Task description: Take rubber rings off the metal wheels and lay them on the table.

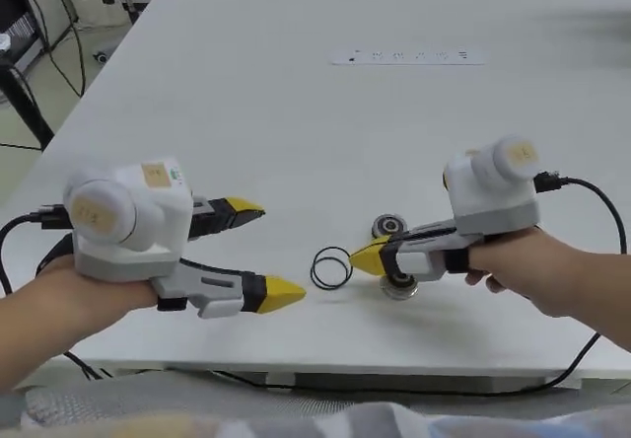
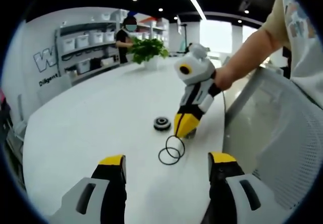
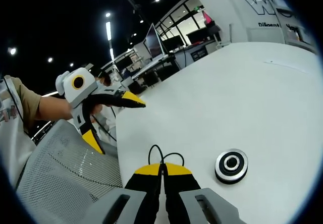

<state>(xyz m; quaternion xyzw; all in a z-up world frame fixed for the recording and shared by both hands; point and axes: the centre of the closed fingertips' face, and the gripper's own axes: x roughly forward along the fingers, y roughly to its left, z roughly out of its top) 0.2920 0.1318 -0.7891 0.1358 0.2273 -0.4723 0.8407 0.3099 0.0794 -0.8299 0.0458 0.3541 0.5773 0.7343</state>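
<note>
R gripper [image 1: 373, 257]: we see jaws pressed together, tips touching the rubber rings [image 1: 330, 267]. L gripper [image 1: 271, 249] spread wide. Metal wheel [image 1: 388, 226] nearby.

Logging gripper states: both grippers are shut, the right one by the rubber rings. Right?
No: the left gripper is open, jaws wide apart in the left gripper view. The right gripper is shut by the rubber rings.

Counts: rubber rings [image 1: 330, 267]: 2, overlapping. Metal wheels [image 1: 388, 226]: 2, the second wheel [image 1: 399, 287] closer in. Grippers: 2, left gripper [image 1: 279, 251] and right gripper [image 1: 355, 257]. White strip [image 1: 407, 57]: 1.
</note>
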